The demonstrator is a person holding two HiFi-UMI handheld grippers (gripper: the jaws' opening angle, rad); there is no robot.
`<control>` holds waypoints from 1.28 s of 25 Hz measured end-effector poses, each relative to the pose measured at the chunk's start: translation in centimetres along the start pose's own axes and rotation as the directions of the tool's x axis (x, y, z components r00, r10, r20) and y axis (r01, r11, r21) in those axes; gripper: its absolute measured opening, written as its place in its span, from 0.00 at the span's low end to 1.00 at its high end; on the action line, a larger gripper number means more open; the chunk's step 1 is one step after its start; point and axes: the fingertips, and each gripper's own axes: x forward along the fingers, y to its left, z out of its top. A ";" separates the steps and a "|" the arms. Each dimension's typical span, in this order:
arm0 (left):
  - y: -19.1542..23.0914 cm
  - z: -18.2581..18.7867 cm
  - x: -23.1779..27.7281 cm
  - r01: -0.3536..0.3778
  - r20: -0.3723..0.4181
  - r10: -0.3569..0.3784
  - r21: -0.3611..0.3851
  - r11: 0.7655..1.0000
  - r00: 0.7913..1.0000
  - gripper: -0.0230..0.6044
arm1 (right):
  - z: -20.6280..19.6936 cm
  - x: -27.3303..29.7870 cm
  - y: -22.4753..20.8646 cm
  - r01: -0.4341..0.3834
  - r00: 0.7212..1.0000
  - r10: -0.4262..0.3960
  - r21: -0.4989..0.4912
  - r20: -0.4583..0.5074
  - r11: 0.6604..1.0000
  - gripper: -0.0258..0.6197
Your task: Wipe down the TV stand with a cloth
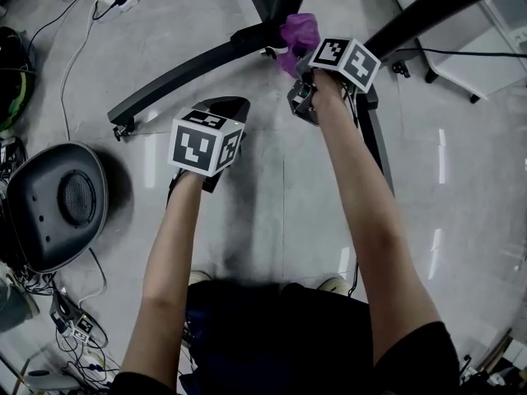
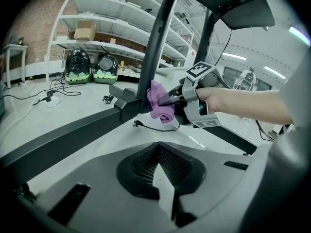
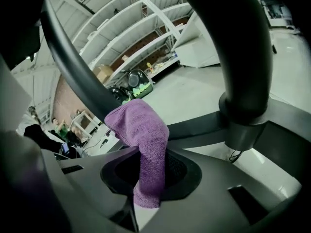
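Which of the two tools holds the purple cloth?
The right tool, pressing the purple cloth to the stand; the left tool holds nothing.

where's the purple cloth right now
Top centre of the head view, the purple cloth is clamped in the right gripper and held against the TV stand where its post meets the base legs.

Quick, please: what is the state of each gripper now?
The left gripper is shut, holding nothing.
The right gripper is shut on the purple cloth.
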 end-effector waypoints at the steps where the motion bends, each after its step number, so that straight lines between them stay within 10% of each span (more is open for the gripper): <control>1: 0.0 0.0 0.1 0.002 -0.002 -0.002 0.003 1.000 1.000 0.04 | 0.1 0.0 -0.4 0.011 1.000 -0.012 0.023 0.012 1.000 0.19; 15: 0.2 -0.7 -0.1 0.003 -0.030 -0.002 0.022 1.000 1.000 0.04 | 0.8 1.5 0.4 -0.043 0.999 0.042 0.034 0.035 0.999 0.19; 32: -3.7 -0.3 0.9 0.060 -0.028 -0.058 0.056 0.997 0.998 0.04 | 1.2 -3.0 -4.7 0.087 0.990 -0.105 0.179 0.094 0.980 0.19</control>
